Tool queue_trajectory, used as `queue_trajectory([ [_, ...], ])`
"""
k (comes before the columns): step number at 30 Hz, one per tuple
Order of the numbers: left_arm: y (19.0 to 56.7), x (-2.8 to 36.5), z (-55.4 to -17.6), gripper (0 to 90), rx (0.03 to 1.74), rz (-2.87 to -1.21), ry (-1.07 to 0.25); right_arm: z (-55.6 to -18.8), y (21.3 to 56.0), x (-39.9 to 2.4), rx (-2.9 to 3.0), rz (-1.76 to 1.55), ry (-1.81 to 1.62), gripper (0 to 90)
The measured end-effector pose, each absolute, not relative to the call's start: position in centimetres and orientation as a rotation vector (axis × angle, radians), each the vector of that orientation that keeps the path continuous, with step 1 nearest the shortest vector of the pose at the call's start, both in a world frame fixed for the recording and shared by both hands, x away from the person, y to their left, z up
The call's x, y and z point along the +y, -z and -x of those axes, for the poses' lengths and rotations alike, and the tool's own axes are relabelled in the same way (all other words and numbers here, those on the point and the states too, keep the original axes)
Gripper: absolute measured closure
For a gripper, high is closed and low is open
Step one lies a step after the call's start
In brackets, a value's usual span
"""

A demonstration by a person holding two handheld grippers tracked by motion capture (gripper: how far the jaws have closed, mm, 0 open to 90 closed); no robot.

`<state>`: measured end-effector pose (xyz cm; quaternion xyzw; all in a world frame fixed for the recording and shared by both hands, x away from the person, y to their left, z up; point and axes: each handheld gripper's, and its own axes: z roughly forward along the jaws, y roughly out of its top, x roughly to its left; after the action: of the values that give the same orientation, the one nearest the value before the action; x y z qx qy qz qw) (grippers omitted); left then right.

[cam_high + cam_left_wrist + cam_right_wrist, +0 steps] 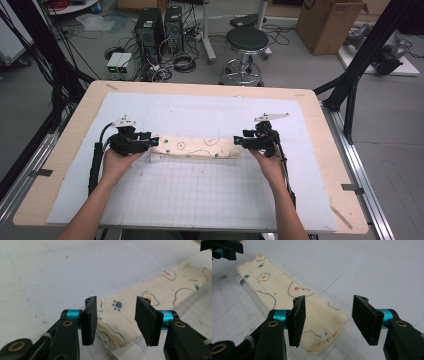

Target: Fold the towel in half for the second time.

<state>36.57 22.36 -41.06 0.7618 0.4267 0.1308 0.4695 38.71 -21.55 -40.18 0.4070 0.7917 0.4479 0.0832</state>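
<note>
Two grippers sit at opposite ends of a folded cloth [196,148] lying lengthwise across the middle of the white mat [200,110] on the table [60,165]. The left gripper [116,315] is at the cloth's left end, jaws apart with that end between them. The right gripper [328,317] is at the right end, jaws likewise apart around the cloth's end. The cloth is cream with egg and paw prints
</note>
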Motion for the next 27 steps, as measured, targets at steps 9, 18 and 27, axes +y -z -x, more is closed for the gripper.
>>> queue_trajectory([
  [9, 40.8, 22.6, -36.3, 45.6, 1.047, -1.85, -0.311, -38.2, 39.6, -21.9, 2.336, -1.221, -1.359, 30.9],
  [18, 40.4, 22.7, -36.0, 38.0, 1.027, -1.838, -0.323, -37.9, 39.5, -22.3, 2.318, -1.225, -1.364, 21.3],
  [27, 40.3, 22.7, -35.8, 34.7, 1.023, -1.838, -0.338, -37.6, 39.6, -22.3, 2.307, -1.236, -1.351, 17.6],
])
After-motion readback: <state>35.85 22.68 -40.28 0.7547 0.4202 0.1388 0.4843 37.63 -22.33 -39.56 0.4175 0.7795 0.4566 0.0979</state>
